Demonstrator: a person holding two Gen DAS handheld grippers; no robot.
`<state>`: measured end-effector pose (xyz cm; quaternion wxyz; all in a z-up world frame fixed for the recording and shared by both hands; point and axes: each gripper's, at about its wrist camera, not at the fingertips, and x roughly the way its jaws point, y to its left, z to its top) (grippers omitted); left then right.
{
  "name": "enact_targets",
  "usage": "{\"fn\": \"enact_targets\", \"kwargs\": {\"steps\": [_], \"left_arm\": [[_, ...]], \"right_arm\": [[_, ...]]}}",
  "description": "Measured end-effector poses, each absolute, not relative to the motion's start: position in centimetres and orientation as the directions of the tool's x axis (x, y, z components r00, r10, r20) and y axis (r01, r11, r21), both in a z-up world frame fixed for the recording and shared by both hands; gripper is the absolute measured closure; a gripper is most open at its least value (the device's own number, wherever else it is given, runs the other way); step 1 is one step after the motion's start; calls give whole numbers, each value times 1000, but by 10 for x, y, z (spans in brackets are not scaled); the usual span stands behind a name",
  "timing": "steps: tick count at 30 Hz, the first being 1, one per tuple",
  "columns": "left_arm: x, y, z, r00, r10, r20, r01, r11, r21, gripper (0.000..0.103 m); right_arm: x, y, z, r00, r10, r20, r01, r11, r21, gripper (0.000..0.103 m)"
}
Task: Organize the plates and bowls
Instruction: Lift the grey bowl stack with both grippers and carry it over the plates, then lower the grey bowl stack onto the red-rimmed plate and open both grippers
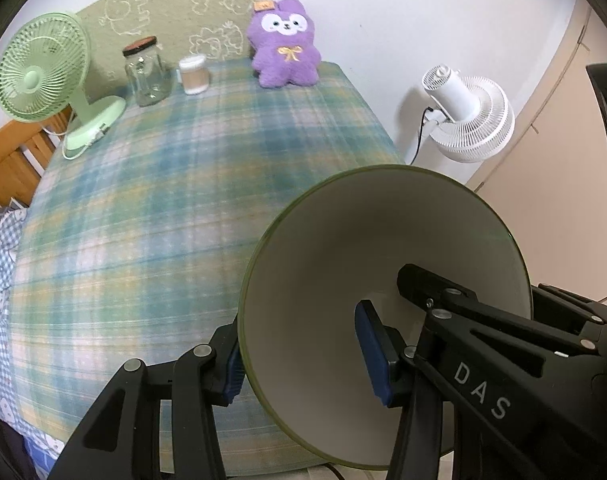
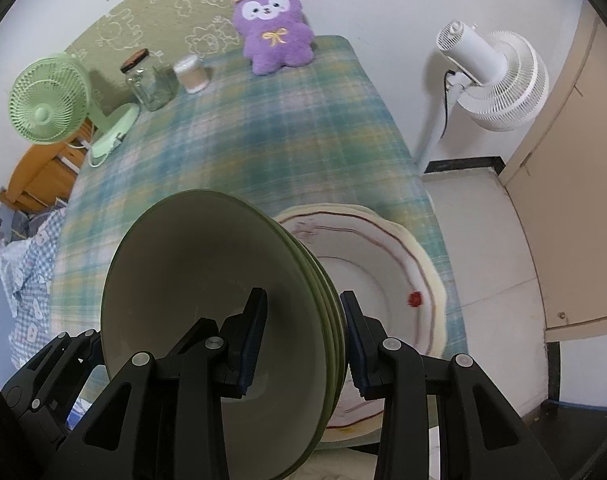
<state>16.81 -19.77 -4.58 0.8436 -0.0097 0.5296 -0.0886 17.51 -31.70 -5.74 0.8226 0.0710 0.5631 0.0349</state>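
In the left wrist view my left gripper [image 1: 303, 356] is shut on the near wall of a green-rimmed cream bowl [image 1: 383, 256], one pad inside and one outside, holding it tilted above the plaid tablecloth [image 1: 183, 184]. In the right wrist view my right gripper [image 2: 303, 340] is shut on the rims of a nested stack of green bowls [image 2: 207, 280], tilted on edge. Behind the stack lie cream plates with red trim [image 2: 387, 280], stacked near the table's right front edge.
At the table's back stand a green desk fan [image 1: 43, 68], a glass jar [image 1: 145, 72], a small tub [image 1: 193, 74] and a purple plush [image 1: 285, 46]. A white floor fan [image 1: 471, 120] stands right of the table, a wooden chair [image 2: 39, 176] left.
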Motion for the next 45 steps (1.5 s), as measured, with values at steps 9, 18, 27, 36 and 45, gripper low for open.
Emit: {"fn": "enact_targets", "kwargs": {"steps": [9, 18, 27, 36, 45], "left_arm": [[175, -222, -70, 369, -152, -917, 115, 986, -117, 53], [179, -231, -69, 391, -115, -913, 103, 991, -81, 55], [177, -242, -70, 398, -103, -911, 114, 992, -62, 55], [180, -239, -77, 390, -147, -909, 107, 988, -114, 48], [179, -231, -67, 436, -145, -888, 96, 989, -114, 29]], "right_arm": [[182, -338, -81, 315, 128, -941, 12, 990, 138, 63], [188, -342, -84, 324, 136, -936, -4, 990, 142, 63], [186, -351, -88, 316, 142, -938, 12, 988, 154, 63], [189, -350, -90, 318, 112, -942, 11, 992, 122, 59], [186, -345, -74, 392, 50, -919, -10, 999, 50, 42]]}}
